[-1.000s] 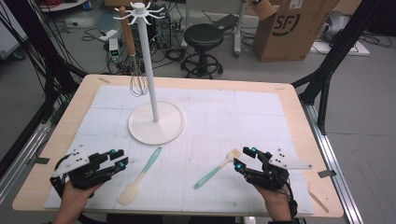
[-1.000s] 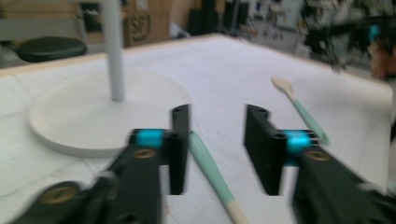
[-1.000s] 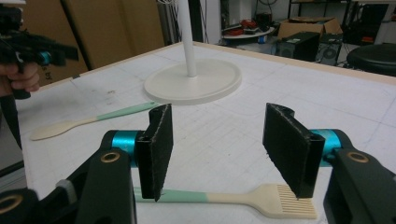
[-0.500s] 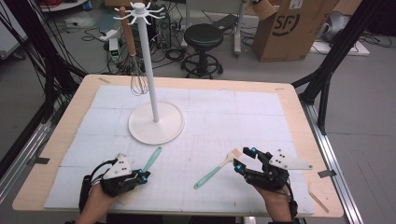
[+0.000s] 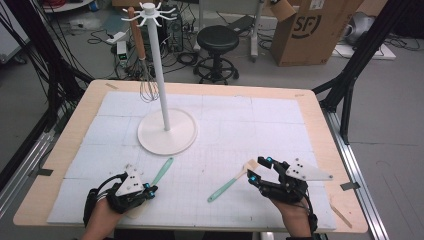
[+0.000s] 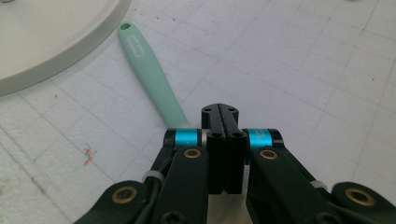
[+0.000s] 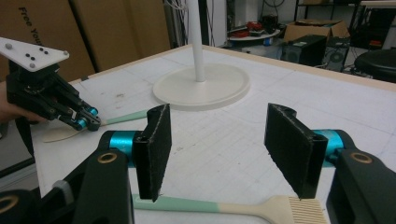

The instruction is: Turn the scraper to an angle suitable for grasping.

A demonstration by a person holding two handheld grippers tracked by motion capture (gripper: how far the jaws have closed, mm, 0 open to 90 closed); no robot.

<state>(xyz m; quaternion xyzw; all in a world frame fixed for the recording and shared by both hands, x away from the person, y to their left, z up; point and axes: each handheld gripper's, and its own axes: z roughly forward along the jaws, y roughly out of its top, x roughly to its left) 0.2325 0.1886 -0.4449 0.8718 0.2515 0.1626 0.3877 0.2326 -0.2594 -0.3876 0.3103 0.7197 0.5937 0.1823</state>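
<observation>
— Left gripper [image 5: 150, 190]?
— Pinched together over the spatula [image 5: 161, 172], low on its handle, near the stand [image 5: 167, 131].
— Right gripper [image 7: 215, 149]?
— Spread wide, straddling the brush [image 7: 233, 206] on the mat [image 5: 240, 125].

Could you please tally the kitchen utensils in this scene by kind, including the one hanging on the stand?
Spatula, mint handle, under the left gripper: 1
Pastry brush, mint handle, by the right gripper: 1
Whisk, wooden handle, hanging on the white stand: 1
Total: 3
</observation>
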